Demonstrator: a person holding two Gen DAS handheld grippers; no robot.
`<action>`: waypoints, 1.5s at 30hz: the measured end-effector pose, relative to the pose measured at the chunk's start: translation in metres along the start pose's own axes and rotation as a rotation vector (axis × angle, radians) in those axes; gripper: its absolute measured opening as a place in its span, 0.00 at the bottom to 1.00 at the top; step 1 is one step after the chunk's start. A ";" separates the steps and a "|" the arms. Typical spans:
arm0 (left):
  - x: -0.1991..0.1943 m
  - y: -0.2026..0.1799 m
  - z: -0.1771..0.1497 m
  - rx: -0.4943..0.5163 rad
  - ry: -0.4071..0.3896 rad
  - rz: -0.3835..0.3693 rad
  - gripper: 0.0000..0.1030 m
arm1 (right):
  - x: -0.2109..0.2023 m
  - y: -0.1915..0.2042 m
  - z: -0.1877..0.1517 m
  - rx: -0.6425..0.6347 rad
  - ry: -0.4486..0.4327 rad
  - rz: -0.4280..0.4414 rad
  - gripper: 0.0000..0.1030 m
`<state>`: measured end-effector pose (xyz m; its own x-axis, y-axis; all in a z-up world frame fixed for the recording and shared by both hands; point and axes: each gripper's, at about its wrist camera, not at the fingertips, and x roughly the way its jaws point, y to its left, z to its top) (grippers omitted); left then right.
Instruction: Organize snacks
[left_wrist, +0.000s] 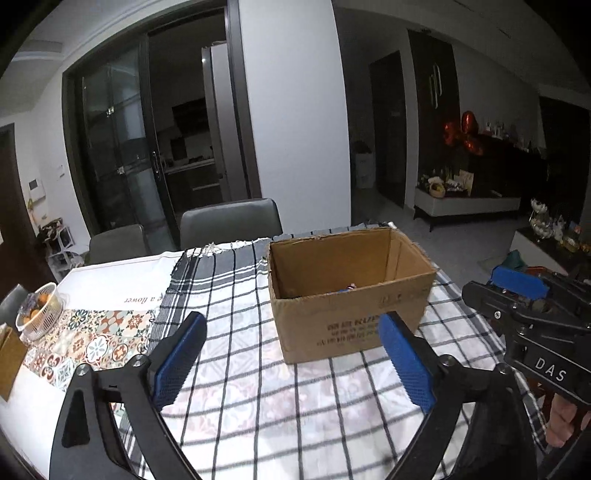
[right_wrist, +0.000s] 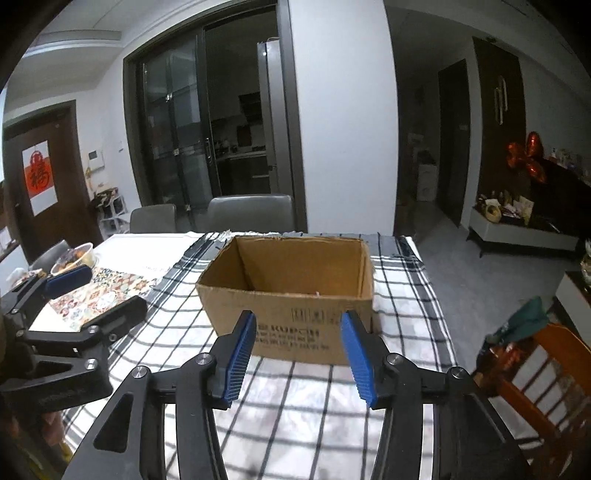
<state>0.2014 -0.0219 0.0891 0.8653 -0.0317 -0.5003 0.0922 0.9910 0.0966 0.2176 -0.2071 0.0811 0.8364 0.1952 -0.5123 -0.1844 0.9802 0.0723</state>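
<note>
Just cardboard box (right_wrist: 291, 295) on checked cloth (right_wrist: 295, 413), both grippers' jaws apart, empty

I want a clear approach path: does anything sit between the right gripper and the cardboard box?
Nothing does. In the right wrist view only bare checked tablecloth lies between the open right gripper and the cardboard box.
</note>
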 end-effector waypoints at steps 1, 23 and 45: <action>-0.009 -0.001 -0.004 -0.003 -0.010 -0.001 0.95 | -0.007 0.000 -0.004 0.010 -0.003 -0.002 0.48; -0.098 -0.015 -0.062 -0.002 -0.069 -0.009 1.00 | -0.114 0.016 -0.072 0.037 -0.087 -0.068 0.71; -0.118 -0.020 -0.073 0.001 -0.114 -0.002 1.00 | -0.132 0.017 -0.086 0.033 -0.122 -0.069 0.71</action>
<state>0.0614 -0.0283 0.0831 0.9155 -0.0484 -0.3994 0.0944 0.9909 0.0963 0.0596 -0.2188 0.0758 0.9034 0.1275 -0.4095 -0.1083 0.9917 0.0699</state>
